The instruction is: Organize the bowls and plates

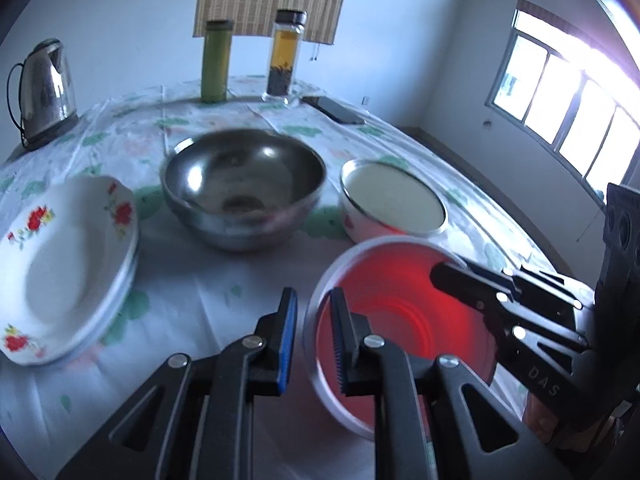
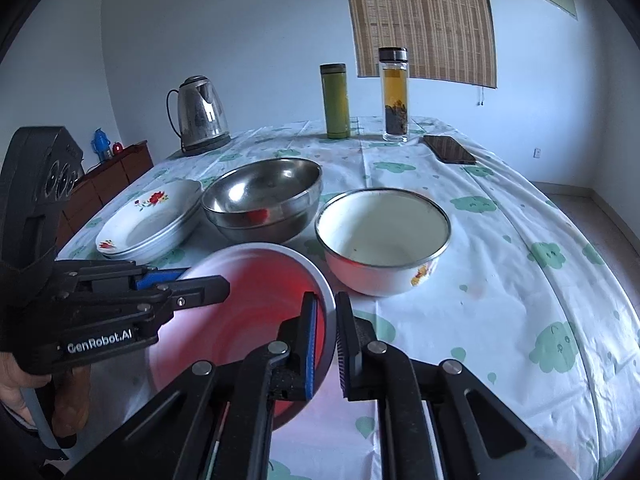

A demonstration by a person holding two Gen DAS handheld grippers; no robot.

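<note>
Three bowls are sitting on the table: a large round stainless-steel bowl [image 2: 262, 198] toward the middle, a white enamel bowl with a metal rim [image 2: 382, 240] beside it on the side of the window, and a red-lined plastic bowl with a pale rim [image 2: 256, 312] nearest the near edge. One stack of white flower-printed plates [image 2: 154, 220] is lying just beside the steel bowl, toward the kettle-side edge; how many plates are in it cannot be told.

Two grippers are grasping the red bowl by opposite sides of its rim: the left gripper [image 1: 314, 336] is clenching the rim between its pads, and the right gripper [image 2: 326, 340] is doing the same.

Along the far edge one steel electric kettle [image 2: 200, 114], one green cylindrical flask [image 2: 335, 100], one clear glass tea bottle [image 2: 395, 94] and one dark phone [image 2: 450, 149] are standing or lying.

A white cloth with green cloud prints [image 2: 500, 240] is covering the table. A bamboo blind [image 2: 420, 16] is hanging on the pale wall, and a window [image 1: 560, 96] is letting in bright light.
</note>
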